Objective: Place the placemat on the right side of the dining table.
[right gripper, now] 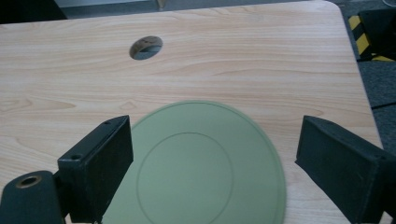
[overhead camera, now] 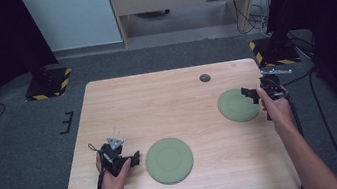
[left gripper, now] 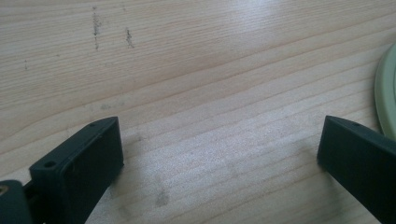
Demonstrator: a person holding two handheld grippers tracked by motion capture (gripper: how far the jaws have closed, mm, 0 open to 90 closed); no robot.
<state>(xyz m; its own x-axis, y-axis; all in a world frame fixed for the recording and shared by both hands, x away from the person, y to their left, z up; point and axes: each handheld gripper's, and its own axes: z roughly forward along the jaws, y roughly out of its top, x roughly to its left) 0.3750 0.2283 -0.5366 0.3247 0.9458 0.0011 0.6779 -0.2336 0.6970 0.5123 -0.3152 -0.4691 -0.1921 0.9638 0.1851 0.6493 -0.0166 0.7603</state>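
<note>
The near green plate (overhead camera: pixel 169 160) lies flat on the wooden table (overhead camera: pixel 167 99), close to its near edge. Just left of it the left gripper (overhead camera: pixel 135 157) rests low over bare wood, jaws spread wide with nothing between them; the plate's rim (left gripper: pixel 385 88) shows beside one jaw. Farther off on the right, the far green plate (overhead camera: pixel 238 105) lies flat. The right gripper (overhead camera: pixel 251 93) hovers at its right edge, jaws spread apart, gripping nothing. Beyond is a cable hole (overhead camera: pixel 205 78).
</note>
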